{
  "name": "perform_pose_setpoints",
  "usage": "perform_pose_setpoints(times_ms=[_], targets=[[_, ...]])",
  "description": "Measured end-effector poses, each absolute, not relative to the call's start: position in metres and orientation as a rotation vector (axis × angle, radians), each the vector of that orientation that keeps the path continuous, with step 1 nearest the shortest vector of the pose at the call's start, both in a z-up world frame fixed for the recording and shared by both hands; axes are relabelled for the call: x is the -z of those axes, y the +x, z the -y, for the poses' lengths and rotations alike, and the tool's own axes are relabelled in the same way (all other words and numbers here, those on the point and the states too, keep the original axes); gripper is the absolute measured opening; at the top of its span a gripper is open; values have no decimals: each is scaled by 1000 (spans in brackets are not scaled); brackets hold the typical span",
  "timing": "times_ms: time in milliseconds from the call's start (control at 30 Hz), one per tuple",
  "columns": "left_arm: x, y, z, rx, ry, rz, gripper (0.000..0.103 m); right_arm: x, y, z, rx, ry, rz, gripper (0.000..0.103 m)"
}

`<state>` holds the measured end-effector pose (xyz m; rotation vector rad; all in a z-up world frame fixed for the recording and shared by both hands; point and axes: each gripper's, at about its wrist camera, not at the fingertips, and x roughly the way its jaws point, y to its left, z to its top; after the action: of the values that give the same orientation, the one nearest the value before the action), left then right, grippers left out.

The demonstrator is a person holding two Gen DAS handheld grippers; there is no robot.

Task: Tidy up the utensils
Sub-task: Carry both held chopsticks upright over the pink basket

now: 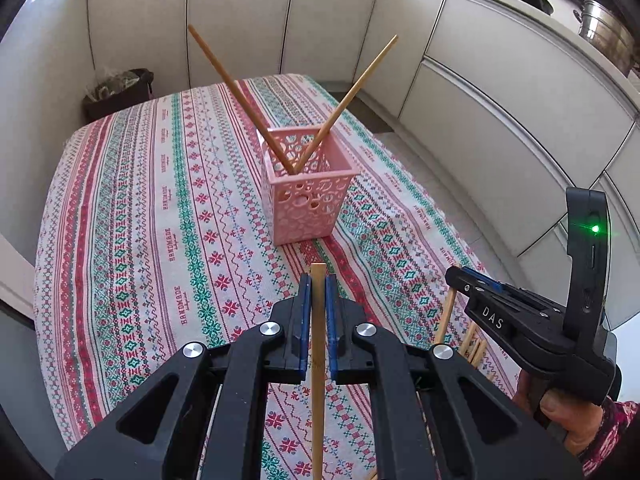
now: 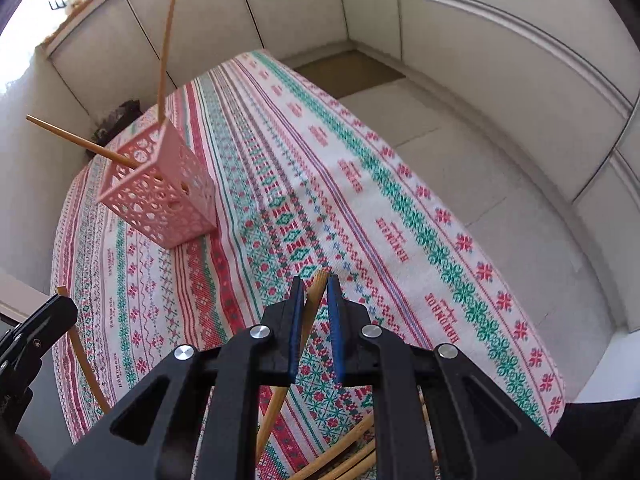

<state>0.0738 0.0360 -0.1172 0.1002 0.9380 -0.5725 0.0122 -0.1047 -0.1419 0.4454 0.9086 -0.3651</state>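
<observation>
A pink perforated basket (image 1: 308,188) stands upright on the patterned tablecloth, with two wooden chopsticks (image 1: 236,92) leaning apart inside it; it also shows in the right wrist view (image 2: 164,196). My left gripper (image 1: 318,280) is shut on one chopstick (image 1: 318,360), held in front of the basket. My right gripper (image 2: 316,284) is shut on another chopstick (image 2: 310,308), above a pile of loose chopsticks (image 2: 352,456). The right gripper body (image 1: 520,320) shows at the right in the left wrist view.
The table (image 1: 140,220) carries a red, green and white cloth. White cabinets (image 1: 500,100) curve around it. A dark bin (image 1: 116,92) stands beyond the far left corner. A metal pot (image 1: 608,36) sits on the counter at the upper right.
</observation>
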Motion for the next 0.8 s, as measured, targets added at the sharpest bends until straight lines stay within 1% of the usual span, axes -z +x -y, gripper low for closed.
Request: perform_pose_setpoints(times_ms=[300,633,800], targets=[[84,46,-32,584,79,-818,6,88,-11,101,307,328,-742,12],[67,28,-35,568,72,-768,6,48,-38,89,237,226,-609,11],[54,19,-40,559,44,-730,6,29,-49,86,188,180,-572,10]])
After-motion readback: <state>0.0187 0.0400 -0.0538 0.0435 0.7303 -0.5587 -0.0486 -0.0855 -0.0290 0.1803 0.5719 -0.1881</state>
